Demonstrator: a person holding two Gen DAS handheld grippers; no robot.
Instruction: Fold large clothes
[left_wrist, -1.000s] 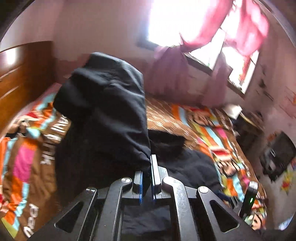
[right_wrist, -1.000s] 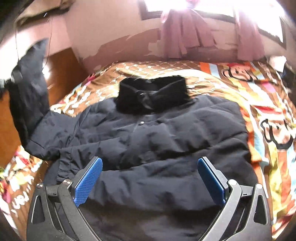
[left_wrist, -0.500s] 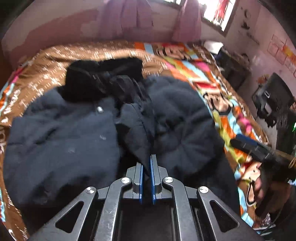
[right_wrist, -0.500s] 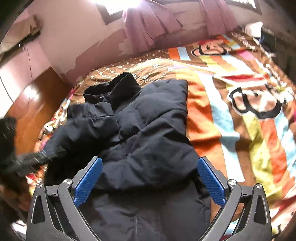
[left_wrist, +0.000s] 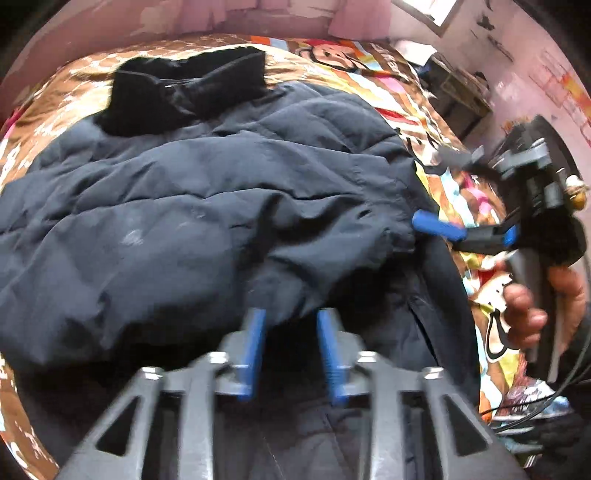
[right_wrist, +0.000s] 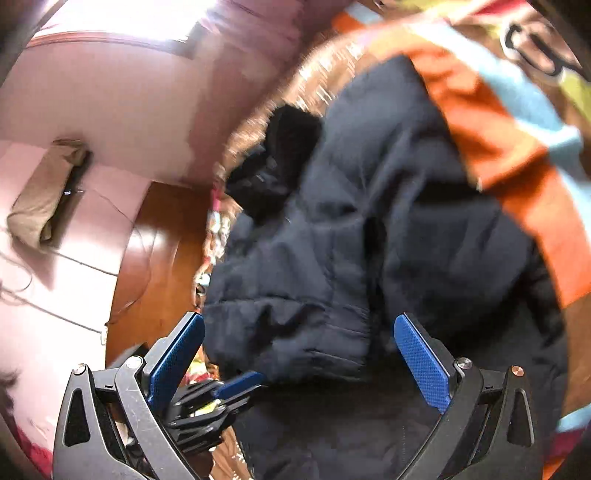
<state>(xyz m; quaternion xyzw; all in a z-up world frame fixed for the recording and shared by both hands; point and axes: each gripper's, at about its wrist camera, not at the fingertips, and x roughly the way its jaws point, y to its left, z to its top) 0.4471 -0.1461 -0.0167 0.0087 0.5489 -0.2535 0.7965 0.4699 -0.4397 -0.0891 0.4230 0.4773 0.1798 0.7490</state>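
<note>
A dark navy puffer jacket (left_wrist: 207, 206) with a black collar (left_wrist: 184, 92) lies on the bed, its left sleeve folded across the body. My left gripper (left_wrist: 291, 317) is open at the sleeve's cuff, which lies free just ahead of the pads. My right gripper (right_wrist: 299, 328) is open wide over the jacket (right_wrist: 388, 240), empty, with the cuff between its jaws. It also shows in the left wrist view (left_wrist: 439, 225) at the jacket's right edge. The left gripper (right_wrist: 240, 382) shows low in the right wrist view.
The bed has a colourful cartoon blanket (left_wrist: 436, 122). A wooden headboard (right_wrist: 155, 266) stands at the left. A dark cabinet (left_wrist: 458, 96) and a television (left_wrist: 554, 155) stand to the right of the bed. Pink walls and curtains are behind.
My left gripper carried the sleeve across the jacket, laid it down and opened, letting it go. My right gripper swung over to the jacket's right side.
</note>
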